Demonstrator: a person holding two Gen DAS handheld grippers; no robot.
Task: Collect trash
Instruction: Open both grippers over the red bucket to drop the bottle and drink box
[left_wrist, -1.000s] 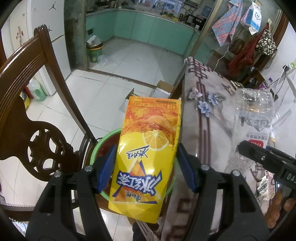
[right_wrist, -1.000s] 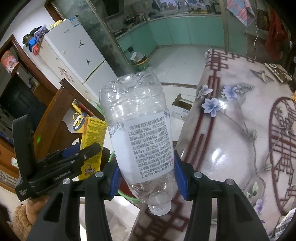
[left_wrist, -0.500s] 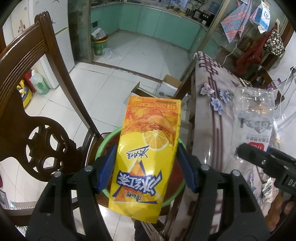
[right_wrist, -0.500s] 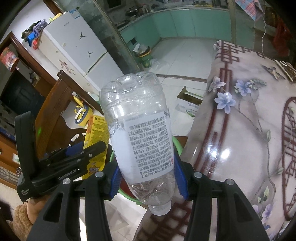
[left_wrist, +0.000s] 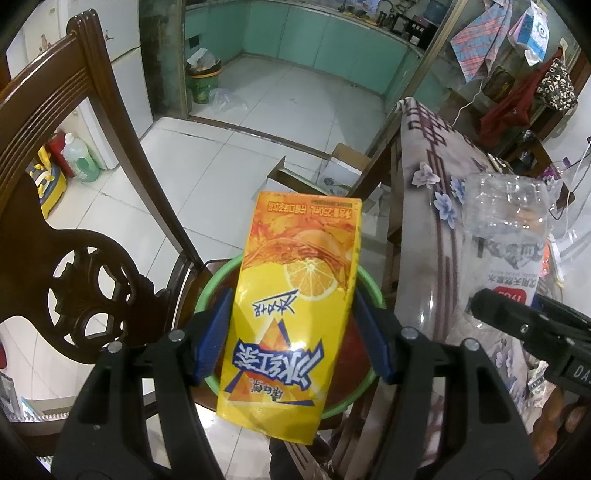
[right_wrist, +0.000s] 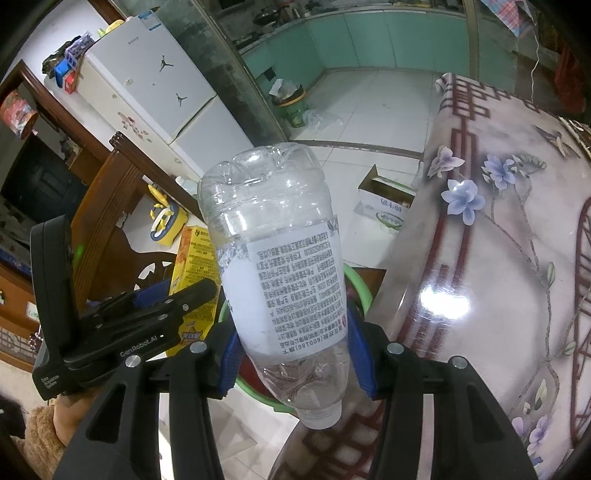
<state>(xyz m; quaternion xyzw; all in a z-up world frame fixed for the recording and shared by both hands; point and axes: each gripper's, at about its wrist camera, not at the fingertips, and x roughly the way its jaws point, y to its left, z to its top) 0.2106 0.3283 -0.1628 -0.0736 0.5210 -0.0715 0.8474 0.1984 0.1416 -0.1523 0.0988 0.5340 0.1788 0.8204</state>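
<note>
My left gripper (left_wrist: 291, 332) is shut on a yellow iced-tea drink carton (left_wrist: 291, 299) and holds it above a green basin (left_wrist: 364, 282) that sits on a wooden chair seat. My right gripper (right_wrist: 293, 350) is shut on a clear empty plastic bottle (right_wrist: 280, 273), cap end toward the camera, just right of the basin (right_wrist: 356, 284) and at the table's edge. The bottle (left_wrist: 506, 240) and the right gripper also show in the left wrist view, and the carton (right_wrist: 195, 266) and the left gripper (right_wrist: 173, 299) in the right wrist view.
A carved wooden chair back (left_wrist: 55, 206) stands at the left. A table with a flowered glossy cover (right_wrist: 498, 240) fills the right. A cardboard box (right_wrist: 384, 199) lies on the tiled floor. A green bin (left_wrist: 201, 81) stands by the kitchen doorway, a fridge (right_wrist: 155, 92) behind.
Both grippers have moved left and over the green basin with their loads; more of the basin shows under the carton. The grips have not changed.
</note>
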